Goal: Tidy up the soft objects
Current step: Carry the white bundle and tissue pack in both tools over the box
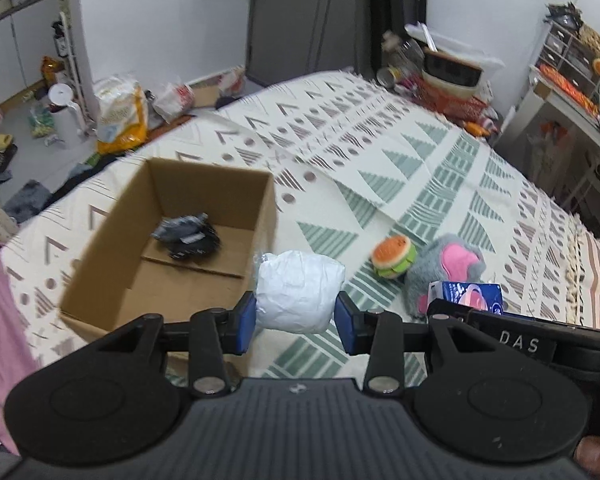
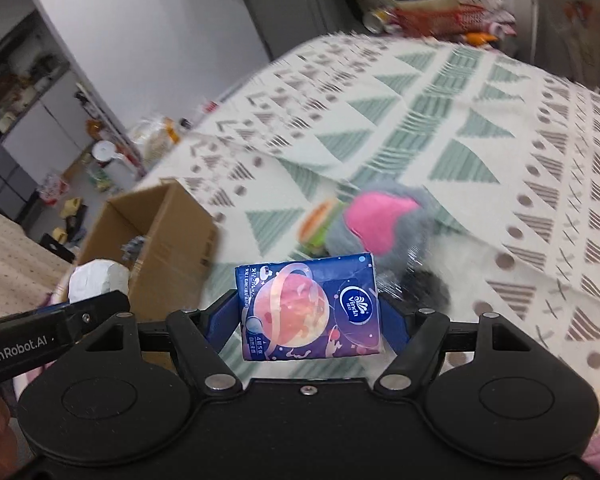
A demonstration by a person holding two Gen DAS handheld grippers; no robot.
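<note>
While both claws carry a load, only one dark thing lies in the box.

The left claw [image 1: 296, 318] is clamped on a white crumpled bundle [image 1: 298, 292] just beside the cardboard box [image 1: 260, 216] on the bed [image 1: 440, 168]; the right claw [image 2: 310, 312] grips a blue tissue pack [image 2: 308, 308]. A dark bundle [image 1: 188, 236] is already in the box. The burger toy [image 1: 394, 256] and the grey and pink plush [image 1: 448, 268] lie on the bed, touching. By my judgement, four items remain to be boxed.

Left wrist view facing cardboard box [image 1: 168, 240] close, right wrist view beside, sharing bedspread [image 2: 440, 120]
</note>
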